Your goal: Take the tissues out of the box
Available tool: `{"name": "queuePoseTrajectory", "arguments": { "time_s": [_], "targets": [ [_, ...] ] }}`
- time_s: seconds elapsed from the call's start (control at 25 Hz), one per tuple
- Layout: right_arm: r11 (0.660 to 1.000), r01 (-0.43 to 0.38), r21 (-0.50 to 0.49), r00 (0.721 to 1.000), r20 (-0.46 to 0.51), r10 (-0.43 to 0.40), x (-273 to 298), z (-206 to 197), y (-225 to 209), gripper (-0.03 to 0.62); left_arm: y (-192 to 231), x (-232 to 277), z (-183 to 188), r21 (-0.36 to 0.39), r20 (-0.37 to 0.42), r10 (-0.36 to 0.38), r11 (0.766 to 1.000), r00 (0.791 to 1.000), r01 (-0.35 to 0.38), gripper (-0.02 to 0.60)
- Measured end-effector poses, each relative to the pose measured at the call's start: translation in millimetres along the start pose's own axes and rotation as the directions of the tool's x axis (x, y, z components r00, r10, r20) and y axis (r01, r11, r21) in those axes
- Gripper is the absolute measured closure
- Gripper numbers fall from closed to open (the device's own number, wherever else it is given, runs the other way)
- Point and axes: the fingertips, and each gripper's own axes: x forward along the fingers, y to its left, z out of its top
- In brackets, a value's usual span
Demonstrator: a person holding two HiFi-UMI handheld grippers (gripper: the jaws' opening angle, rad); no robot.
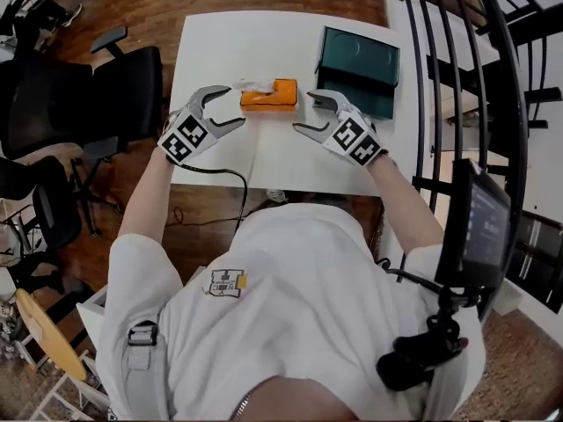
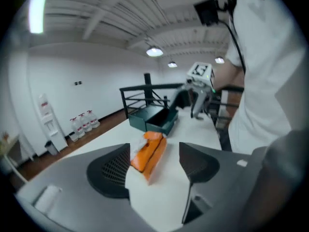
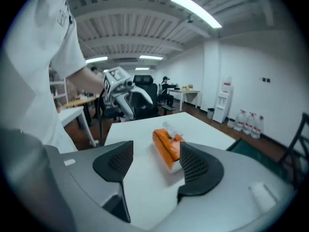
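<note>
An orange tissue box (image 1: 269,95) lies on the white table (image 1: 255,38), with a white tissue (image 1: 253,83) sticking out of its left end. My left gripper (image 1: 234,105) is open just left of the box, apart from it. My right gripper (image 1: 303,112) is open just right of it, also not touching. In the left gripper view the box (image 2: 150,153) lies ahead between the open jaws of the left gripper (image 2: 154,170), and the right gripper (image 2: 198,88) shows beyond. In the right gripper view the box (image 3: 166,146) and tissue (image 3: 171,129) lie ahead of the right gripper (image 3: 157,166).
A dark green open box (image 1: 359,69) stands at the table's back right. Black office chairs (image 1: 88,95) are left of the table, and a black metal railing (image 1: 457,60) runs along the right. A black cable (image 1: 229,178) crosses the table's near edge.
</note>
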Motion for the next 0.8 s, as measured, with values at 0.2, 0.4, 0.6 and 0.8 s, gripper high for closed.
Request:
{"name": "queuePoseTrajectory", "arguments": {
  "time_s": [0.2,0.4,0.6,0.8],
  "targets": [
    [0.916,-0.041,0.398,0.989,0.148,-0.020,-29,-55,76,0.438,-97,9,-13,-0.463,0.251,0.068,0.885,0.966,0.058,0.450],
    [0.780,-0.084,0.620,0.978,0.201,-0.054,-33,-103,118,0.574,-188,55,-30,-0.613,0.193,0.003,0.782,0.981,0.118,0.581],
    [0.799,-0.105,0.592,0.978,0.206,-0.025,-33,-111,115,0.594,-190,63,-27,-0.625,0.133,-0.009,0.775,0.991,0.091,0.581],
    [0.809,-0.081,0.583,0.977,0.205,-0.050,-25,-109,97,0.594,-160,55,-29,-0.630,0.131,0.067,0.776,0.989,0.031,0.581]
  ]
}}
